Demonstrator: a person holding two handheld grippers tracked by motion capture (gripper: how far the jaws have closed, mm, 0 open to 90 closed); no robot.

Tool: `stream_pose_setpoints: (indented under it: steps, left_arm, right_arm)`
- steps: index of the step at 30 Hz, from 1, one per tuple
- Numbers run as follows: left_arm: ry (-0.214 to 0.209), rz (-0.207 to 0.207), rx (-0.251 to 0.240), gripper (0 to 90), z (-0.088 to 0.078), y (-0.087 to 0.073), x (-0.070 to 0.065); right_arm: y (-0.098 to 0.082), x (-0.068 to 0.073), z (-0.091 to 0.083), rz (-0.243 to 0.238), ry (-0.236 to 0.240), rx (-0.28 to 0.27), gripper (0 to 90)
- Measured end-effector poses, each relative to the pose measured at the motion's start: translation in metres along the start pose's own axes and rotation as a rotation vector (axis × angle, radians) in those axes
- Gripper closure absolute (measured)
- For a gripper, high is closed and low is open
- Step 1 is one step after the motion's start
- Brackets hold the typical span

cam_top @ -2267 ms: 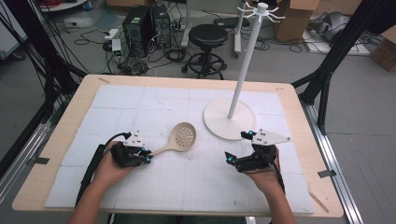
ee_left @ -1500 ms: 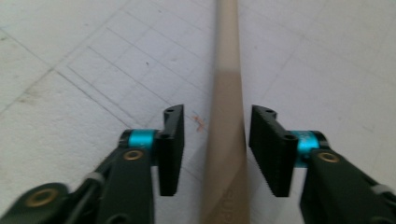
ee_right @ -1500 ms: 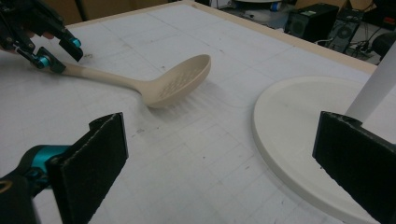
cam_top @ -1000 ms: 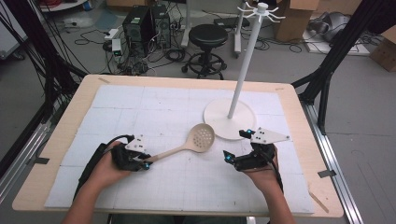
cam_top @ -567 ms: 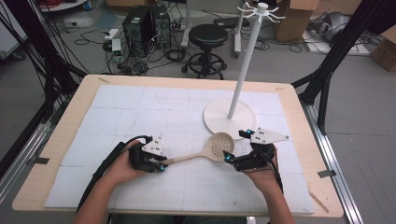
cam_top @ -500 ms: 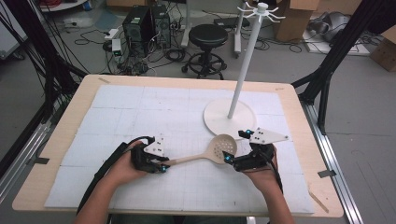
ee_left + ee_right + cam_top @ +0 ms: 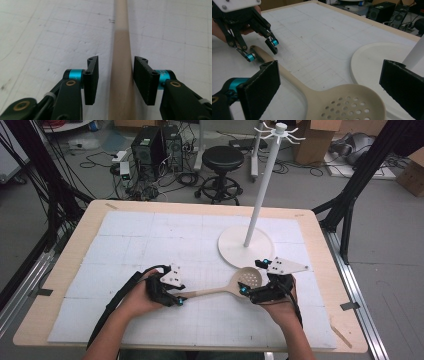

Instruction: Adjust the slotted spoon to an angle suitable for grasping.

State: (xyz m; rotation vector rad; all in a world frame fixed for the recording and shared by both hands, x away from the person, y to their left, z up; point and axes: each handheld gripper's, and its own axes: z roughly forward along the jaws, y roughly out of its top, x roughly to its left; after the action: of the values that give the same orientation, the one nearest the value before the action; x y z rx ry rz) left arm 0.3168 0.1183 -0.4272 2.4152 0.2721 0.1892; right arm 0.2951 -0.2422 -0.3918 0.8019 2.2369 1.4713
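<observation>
A beige slotted spoon [image 7: 249, 280] lies flat on the white mat, its bowl to the right and its handle [image 7: 121, 62] pointing left. My left gripper [image 7: 179, 297] straddles the handle's end; its jaws have just been opening, and the handle sits loose between them [image 7: 118, 80], with a gap at the left pad. My right gripper [image 7: 253, 277] stands wide open, low over the mat. The perforated bowl [image 7: 347, 105] lies between its two pads [image 7: 332, 87] and touches neither. The left gripper [image 7: 262, 51] also shows in the right gripper view, at the handle's far end.
A white hanging stand with a round base [image 7: 245, 247] and a tall pole [image 7: 262, 185] rises just behind the spoon's bowl, its base [image 7: 372, 62] close to my right gripper. The wooden table edge [image 7: 345, 285] runs at the right.
The left hand has brought the spoon to the right across the mat, until its bowl came between the right gripper's jaws. The right hand has stayed where it was.
</observation>
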Motion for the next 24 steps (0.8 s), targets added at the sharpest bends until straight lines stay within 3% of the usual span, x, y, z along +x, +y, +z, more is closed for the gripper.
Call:
stream_pose_setpoints:
  steps: [2, 7, 8, 10, 18, 24]
  left_arm:
    - [0.004, -0.039, -0.037, 53.2, -0.009, -0.01, 0.0]
    - [0.018, -0.089, -0.018, 55.1, -0.028, -0.035, -0.004]
    - [0.037, -0.091, -0.013, 56.4, -0.032, -0.042, -0.005]
    - [0.037, -0.099, -0.017, 56.7, -0.032, -0.044, -0.003]
    - [0.139, -0.141, -0.01, 61.7, -0.031, -0.046, 0.009]
    - [0.104, -0.167, -0.027, 65.3, -0.03, -0.047, 0.017]
  right_arm:
    - [0.0, 0.0, 0.0, -0.006, 0.0, 0.002, 1.6]
    - [-0.001, 0.0, -0.001, 0.0, 0.001, 0.0, 1.6]
    - [-0.001, 0.0, 0.0, -0.004, 0.0, 0.001, 1.6]
    - [0.0, 0.0, 0.0, -0.004, 0.003, 0.002, 1.6]
    - [0.001, 0.002, 0.002, -0.008, 0.004, 0.002, 1.6]
    - [0.0, 0.002, 0.003, -0.004, 0.006, 0.008, 1.6]
